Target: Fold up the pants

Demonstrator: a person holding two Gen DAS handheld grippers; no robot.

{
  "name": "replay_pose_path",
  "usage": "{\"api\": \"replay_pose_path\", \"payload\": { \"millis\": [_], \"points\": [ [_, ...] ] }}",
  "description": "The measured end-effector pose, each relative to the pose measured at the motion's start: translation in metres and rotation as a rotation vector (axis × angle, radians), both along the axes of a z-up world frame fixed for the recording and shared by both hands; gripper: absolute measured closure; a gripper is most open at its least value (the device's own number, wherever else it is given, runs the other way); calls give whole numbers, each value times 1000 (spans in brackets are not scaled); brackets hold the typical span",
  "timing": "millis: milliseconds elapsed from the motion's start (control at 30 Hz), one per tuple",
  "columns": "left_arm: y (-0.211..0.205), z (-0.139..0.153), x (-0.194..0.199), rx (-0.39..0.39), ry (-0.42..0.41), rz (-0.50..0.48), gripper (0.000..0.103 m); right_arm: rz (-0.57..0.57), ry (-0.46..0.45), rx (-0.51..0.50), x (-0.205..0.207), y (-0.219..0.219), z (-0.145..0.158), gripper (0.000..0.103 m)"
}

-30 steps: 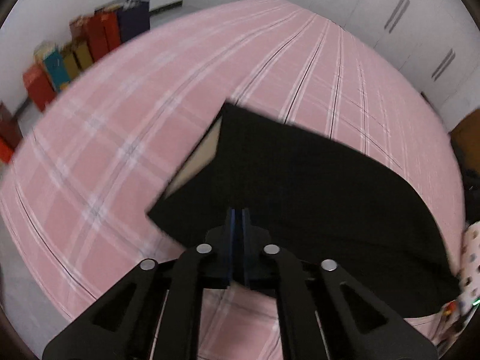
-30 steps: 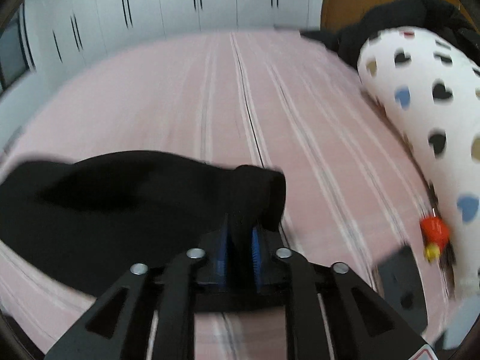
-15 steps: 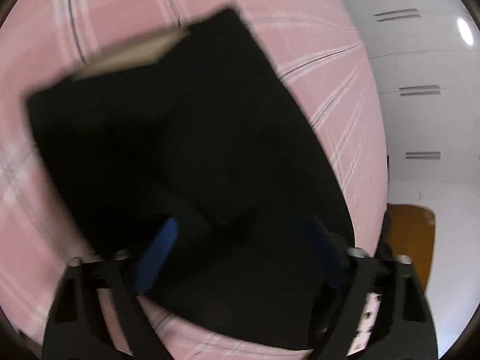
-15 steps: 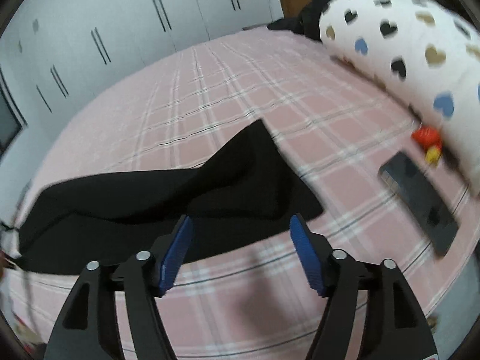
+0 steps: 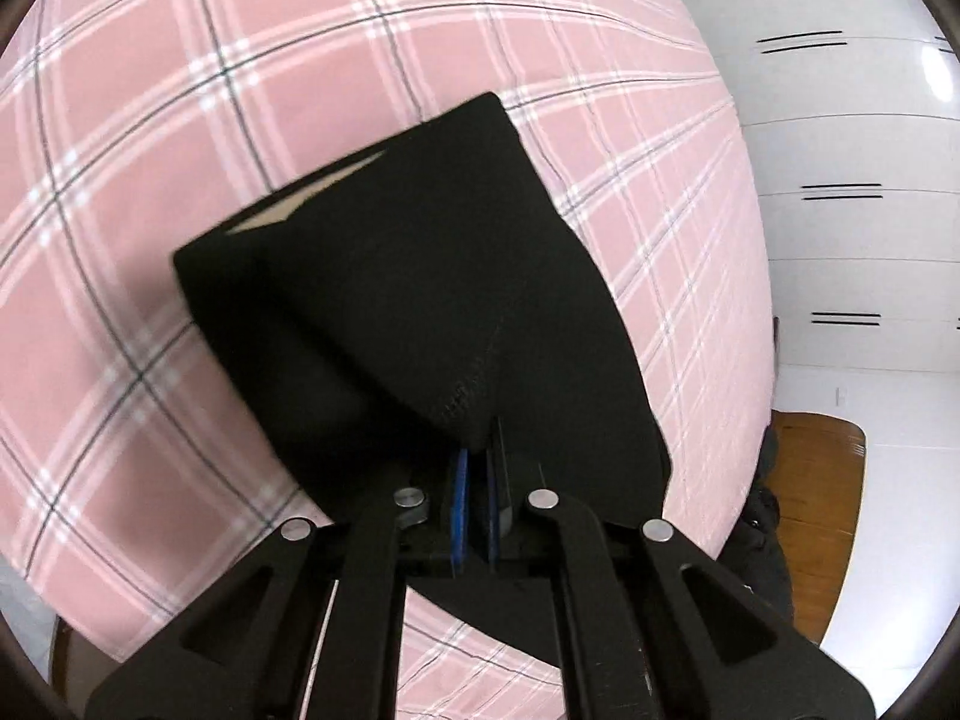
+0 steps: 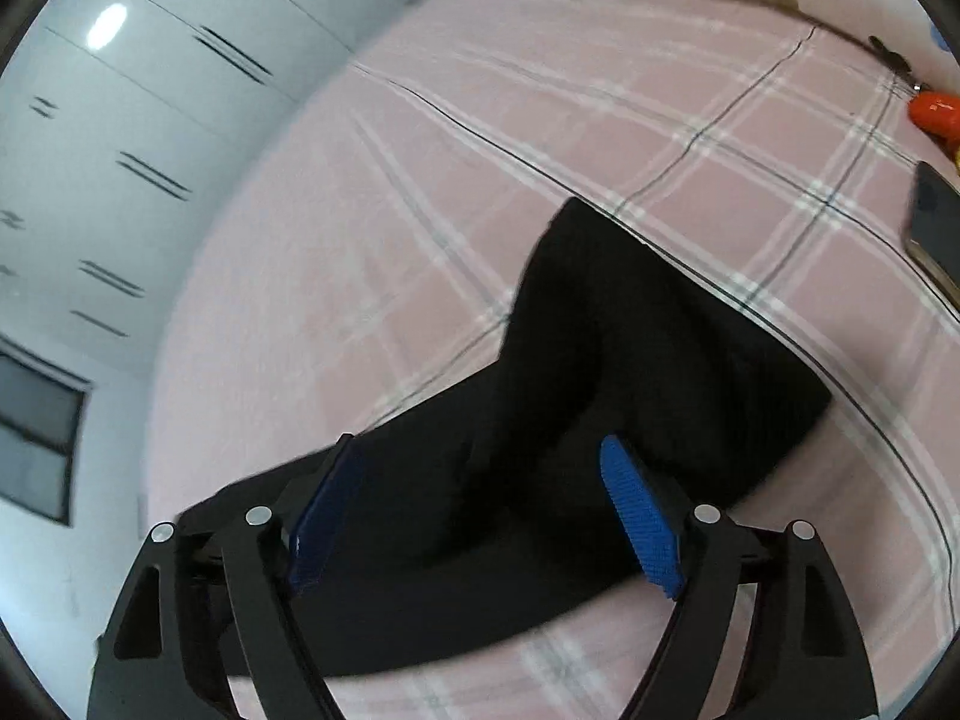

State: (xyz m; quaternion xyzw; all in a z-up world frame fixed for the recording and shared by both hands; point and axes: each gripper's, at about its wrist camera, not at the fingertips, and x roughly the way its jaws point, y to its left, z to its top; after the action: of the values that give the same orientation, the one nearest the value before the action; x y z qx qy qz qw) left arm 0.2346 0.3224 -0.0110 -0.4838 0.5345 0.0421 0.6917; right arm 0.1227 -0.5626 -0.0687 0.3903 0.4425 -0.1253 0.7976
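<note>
**Q.** Where do the pants lie, and what do the 2 grippers hold?

**A.** The black pants (image 5: 432,300) lie on the pink plaid bedsheet (image 5: 150,120), partly folded. In the left wrist view a doubled flap rises from the sheet to the left gripper (image 5: 476,468), whose blue pads are drawn almost together on a pinch of cloth at a stitched edge. A pale strip of lining or label (image 5: 306,204) shows at the far left corner. In the right wrist view the right gripper (image 6: 480,510) hovers above the pants (image 6: 630,372) with its jaws wide apart and nothing between the pads (image 6: 639,504). A phone (image 6: 930,234) and a red toy (image 6: 936,111) lie to the far right, well apart from the cloth.

**Q.** How is the fabric likely to handle?

**A.** Judged from the soft drape and rounded folds: light, limp, not slippery against ribbed pads, not fragile. It will sag wherever it is unsupported, so 1 pinch alone will probably drag the layers askew.

**Q.** Where should hold be taken?

**A.** At edges and corners, gripping all layers together. The right gripper appears best placed to take the near edge below it, matching the left-hand pinch, so that the flap travels level.

**Q.** What is the main risk?

**A.** Catching only the top layer, or the bedsheet with it.
</note>
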Motion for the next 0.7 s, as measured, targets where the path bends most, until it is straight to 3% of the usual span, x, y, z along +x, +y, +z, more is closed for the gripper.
{"api": "replay_pose_path", "payload": {
  "millis": [33,67,200,267,333,400,500,600,700],
  "points": [
    [1,4,3,12,14,-3,100,21,46,-25,9,2,-3,100],
    [0,9,4,22,24,-7,100,16,50,-35,14,0,0,98],
    [1,60,20,95,-33,-88,100,3,-281,-45,-10,-7,89,99],
    [-3,78,27,159,-50,-144,100,41,-294,-108,-23,-5,105,99],
    [-7,76,29,243,-25,-191,100,68,-199,-143,-33,-7,80,99],
    [-8,51,27,279,35,-211,99,50,-90,-76,-44,-14,30,99],
    [-9,8,12,256,94,-184,99,26,-9,-24,-58,-11,-20,99],
    [-17,0,4,264,71,-181,97,-6,-61,-9,-64,-9,-19,94],
    [-19,1,5,281,39,-183,96,-14,-66,5,-63,-14,-14,74]
  ]
}}
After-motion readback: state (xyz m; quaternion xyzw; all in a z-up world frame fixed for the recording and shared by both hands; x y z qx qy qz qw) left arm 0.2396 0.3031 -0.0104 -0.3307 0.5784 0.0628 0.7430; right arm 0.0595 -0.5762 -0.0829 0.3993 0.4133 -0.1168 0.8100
